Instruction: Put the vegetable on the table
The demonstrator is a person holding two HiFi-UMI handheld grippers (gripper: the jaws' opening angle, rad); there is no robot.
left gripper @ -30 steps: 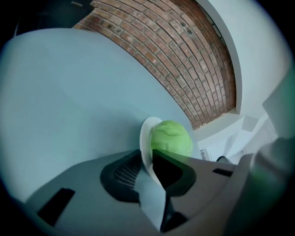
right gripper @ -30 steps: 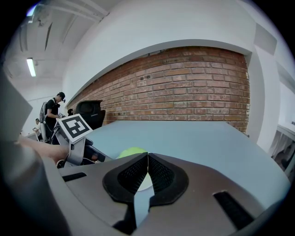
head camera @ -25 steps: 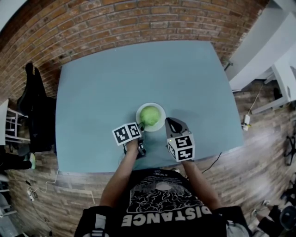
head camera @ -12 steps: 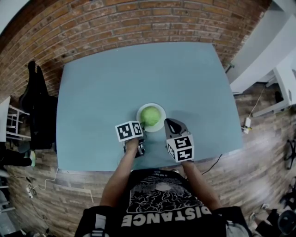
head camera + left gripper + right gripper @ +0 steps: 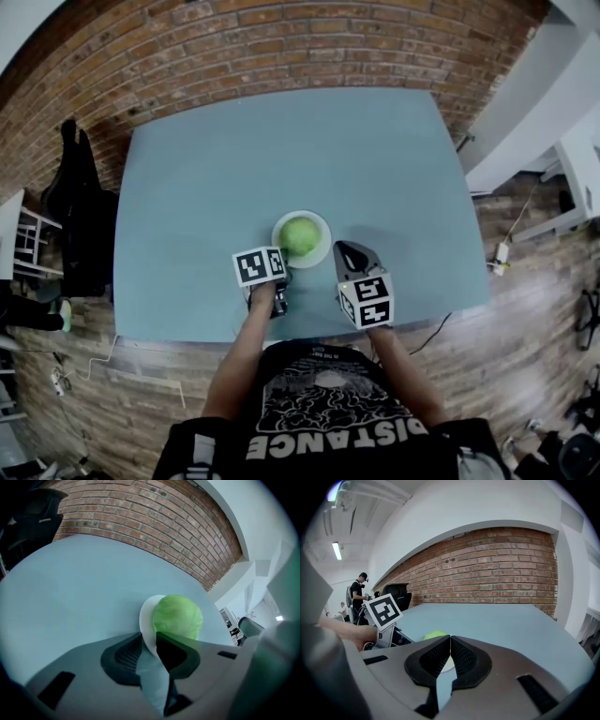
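A round green cabbage [image 5: 299,234] lies on a small white plate [image 5: 319,251] near the front middle of the blue-grey table [image 5: 234,169]. My left gripper [image 5: 282,257] reaches the plate's near-left side. In the left gripper view the plate's rim [image 5: 146,625] runs between the narrow jaws of the left gripper [image 5: 149,637], which look shut on it, and the cabbage [image 5: 178,617] sits just beyond. My right gripper [image 5: 346,249] hovers right of the plate. The right gripper [image 5: 450,640] is shut with nothing held, and the cabbage [image 5: 435,634] peeks over its left jaw.
A black office chair [image 5: 77,206] stands off the table's left side. A brick wall [image 5: 281,47] runs behind the table. A white desk [image 5: 581,159] is at the far right. A person [image 5: 358,592] stands far off to the left. The table's front edge [image 5: 309,330] is close under both grippers.
The plate with the cabbage has slid a little left over the table together with my left gripper. The right gripper has barely moved.
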